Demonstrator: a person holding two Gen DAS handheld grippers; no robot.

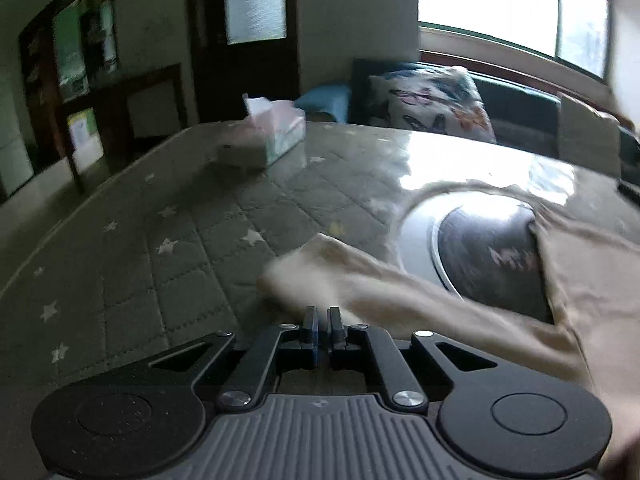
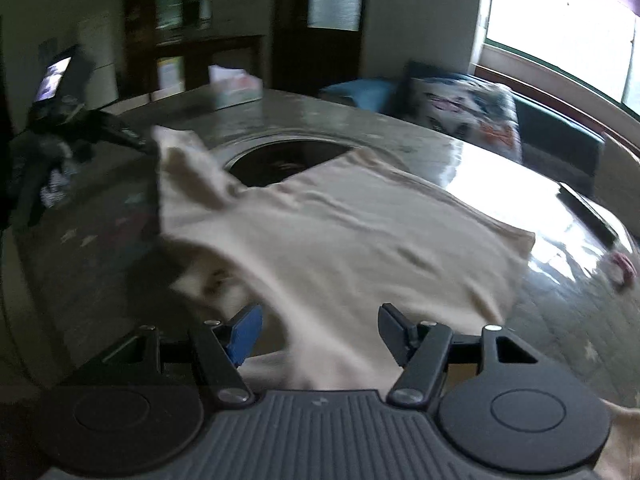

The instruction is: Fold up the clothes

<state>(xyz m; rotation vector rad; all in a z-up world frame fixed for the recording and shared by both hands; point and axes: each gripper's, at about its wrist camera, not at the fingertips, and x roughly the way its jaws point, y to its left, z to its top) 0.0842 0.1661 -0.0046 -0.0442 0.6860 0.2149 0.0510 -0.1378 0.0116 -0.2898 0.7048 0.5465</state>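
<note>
A cream garment (image 1: 400,292) (image 2: 340,240) lies spread over the table, partly covering a round dark inset (image 1: 488,256) (image 2: 280,160). My left gripper (image 1: 322,318) is shut on one end of the garment. The right wrist view shows that gripper (image 2: 146,142) at the left, holding this end lifted off the table. My right gripper (image 2: 320,332) is open over the near edge of the garment. Cloth runs between its blue-padded left finger (image 2: 244,332) and its right finger (image 2: 396,332), and neither pad presses on it.
The table (image 1: 160,240) has a quilted grey cover with stars under a glossy sheet. A tissue box (image 1: 272,136) (image 2: 236,88) stands at its far side. A small pink thing (image 2: 622,266) lies at the right. A sofa with a butterfly cushion (image 1: 432,108) (image 2: 464,108) is behind.
</note>
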